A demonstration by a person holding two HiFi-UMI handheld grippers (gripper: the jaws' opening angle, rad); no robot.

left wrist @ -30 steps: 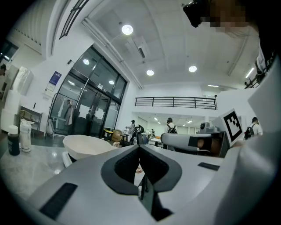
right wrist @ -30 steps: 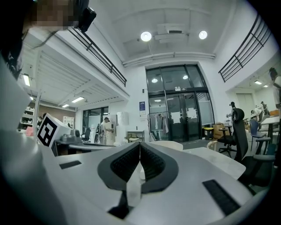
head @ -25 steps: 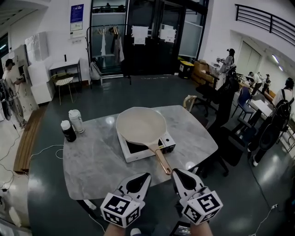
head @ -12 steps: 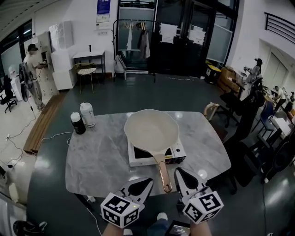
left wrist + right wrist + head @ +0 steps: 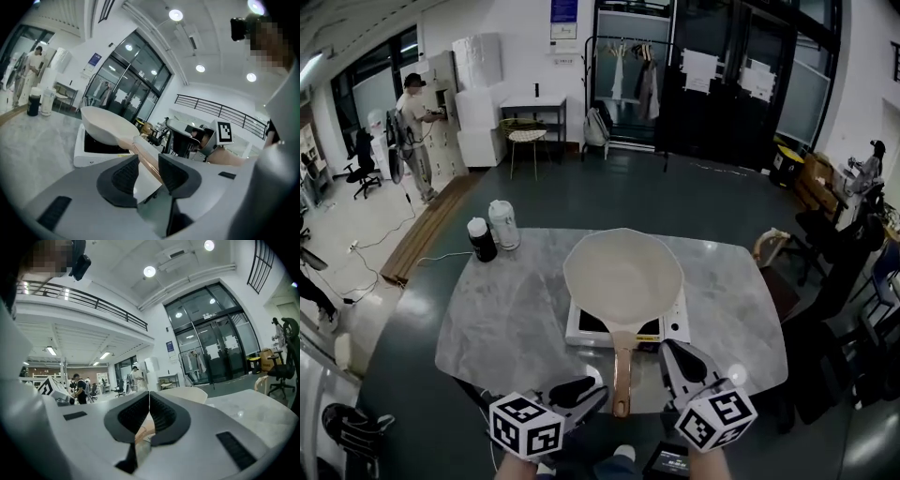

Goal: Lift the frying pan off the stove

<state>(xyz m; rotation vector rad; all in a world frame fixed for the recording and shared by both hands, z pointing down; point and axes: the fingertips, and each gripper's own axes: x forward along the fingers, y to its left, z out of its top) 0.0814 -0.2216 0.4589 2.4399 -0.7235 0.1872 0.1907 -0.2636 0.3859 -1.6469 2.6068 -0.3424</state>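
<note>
A cream frying pan (image 5: 623, 275) sits on a white single-burner stove (image 5: 674, 327) on the marble table (image 5: 511, 314). Its copper handle (image 5: 622, 380) runs toward me past the table's front edge. My left gripper (image 5: 594, 394) lies on its side just left of the handle's end. Its jaws have just been opening; in the left gripper view the handle (image 5: 144, 159) shows in the gap beyond the left gripper (image 5: 149, 163), and the pads do not press on it. My right gripper (image 5: 669, 353) stands right of the handle, shut and empty, with the pan (image 5: 183, 393) behind the right gripper (image 5: 149, 399).
A black bottle (image 5: 481, 240) and a white bottle (image 5: 503, 225) stand at the table's far left corner. A chair (image 5: 773, 246) is at the table's right. A person (image 5: 416, 127) stands far off at the left wall.
The left gripper has rolled onto its side, dropped lower and opened its jaws beside the handle's end. The right gripper has shifted with the view and stays shut.
</note>
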